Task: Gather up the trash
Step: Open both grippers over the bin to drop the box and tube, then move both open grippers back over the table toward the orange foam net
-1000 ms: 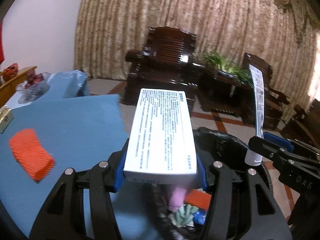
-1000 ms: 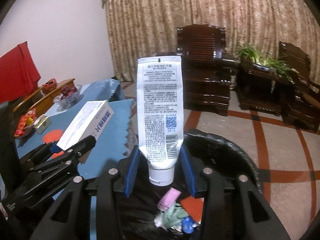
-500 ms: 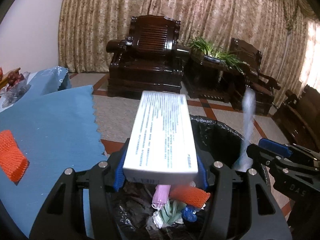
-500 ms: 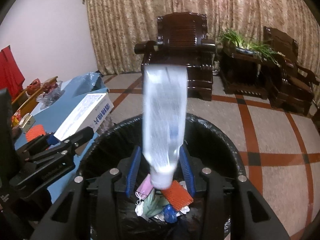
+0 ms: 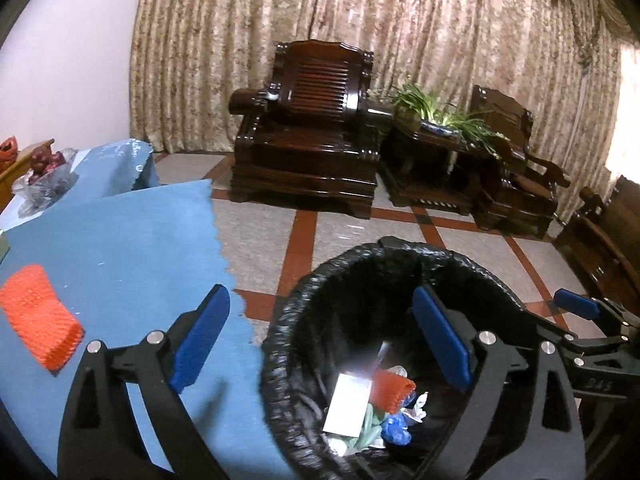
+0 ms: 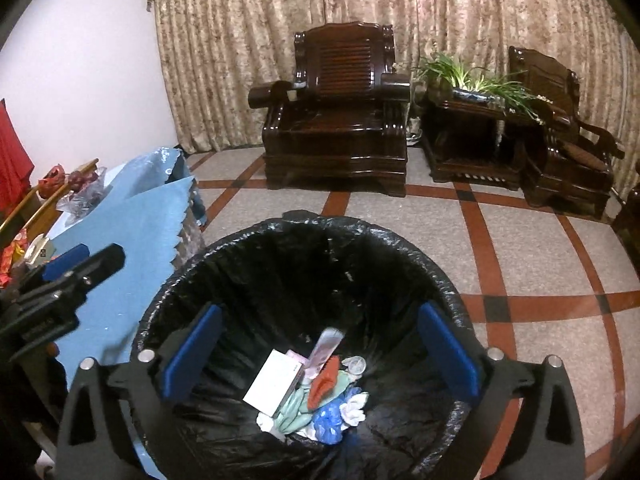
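Both my grippers are wide open and hold nothing. My left gripper (image 5: pixel 320 340) hangs over the near rim of the trash bin (image 6: pixel 432 268), half over the blue tablecloth (image 5: pixel 120 248). My right gripper (image 6: pixel 320 348) hangs right over the bin's mouth.

The white box (image 6: pixel 274 382) and the tube (image 6: pixel 326 346) lie down in the bin on the other trash. One more piece, an orange foam net (image 5: pixel 38 322), lies on the tablecloth, well apart from the bin.

What could go wrong? If I swing my left gripper low toward the net, a finger might catch the black bag and pull it off the rim, or bump the bin over. The net is soft, so a pinch at its edge may slip. The cloth could bunch up too.

There is lots of open room above the bin and the table. The cloth's zigzag edge sits just beside the bin.
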The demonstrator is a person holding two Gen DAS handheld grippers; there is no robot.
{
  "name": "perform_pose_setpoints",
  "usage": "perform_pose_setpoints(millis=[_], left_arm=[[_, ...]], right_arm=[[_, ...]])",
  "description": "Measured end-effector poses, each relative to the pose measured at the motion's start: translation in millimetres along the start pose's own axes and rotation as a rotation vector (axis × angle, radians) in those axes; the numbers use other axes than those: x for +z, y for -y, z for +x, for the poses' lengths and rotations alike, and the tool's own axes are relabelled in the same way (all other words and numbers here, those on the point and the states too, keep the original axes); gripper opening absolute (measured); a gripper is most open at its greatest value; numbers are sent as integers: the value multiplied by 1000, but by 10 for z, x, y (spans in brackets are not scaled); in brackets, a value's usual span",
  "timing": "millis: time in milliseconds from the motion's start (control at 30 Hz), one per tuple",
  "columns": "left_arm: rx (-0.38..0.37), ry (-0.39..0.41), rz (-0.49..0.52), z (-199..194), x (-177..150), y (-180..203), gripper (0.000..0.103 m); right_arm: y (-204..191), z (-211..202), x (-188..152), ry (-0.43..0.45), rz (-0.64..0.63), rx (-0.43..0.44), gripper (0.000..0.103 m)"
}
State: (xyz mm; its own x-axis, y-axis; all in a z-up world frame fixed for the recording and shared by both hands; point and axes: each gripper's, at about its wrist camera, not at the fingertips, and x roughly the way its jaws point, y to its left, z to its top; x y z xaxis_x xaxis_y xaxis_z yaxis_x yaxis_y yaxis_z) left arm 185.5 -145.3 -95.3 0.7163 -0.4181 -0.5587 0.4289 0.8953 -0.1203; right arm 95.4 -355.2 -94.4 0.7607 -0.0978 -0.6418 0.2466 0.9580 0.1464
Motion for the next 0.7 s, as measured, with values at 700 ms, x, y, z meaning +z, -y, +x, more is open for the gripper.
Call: perform_pose_setpoints(millis=[700], left_arm=[[287, 67, -156, -963, -185, -1522, 93]], right_arm=[[-1397, 165, 168, 20, -163, 212, 97]])
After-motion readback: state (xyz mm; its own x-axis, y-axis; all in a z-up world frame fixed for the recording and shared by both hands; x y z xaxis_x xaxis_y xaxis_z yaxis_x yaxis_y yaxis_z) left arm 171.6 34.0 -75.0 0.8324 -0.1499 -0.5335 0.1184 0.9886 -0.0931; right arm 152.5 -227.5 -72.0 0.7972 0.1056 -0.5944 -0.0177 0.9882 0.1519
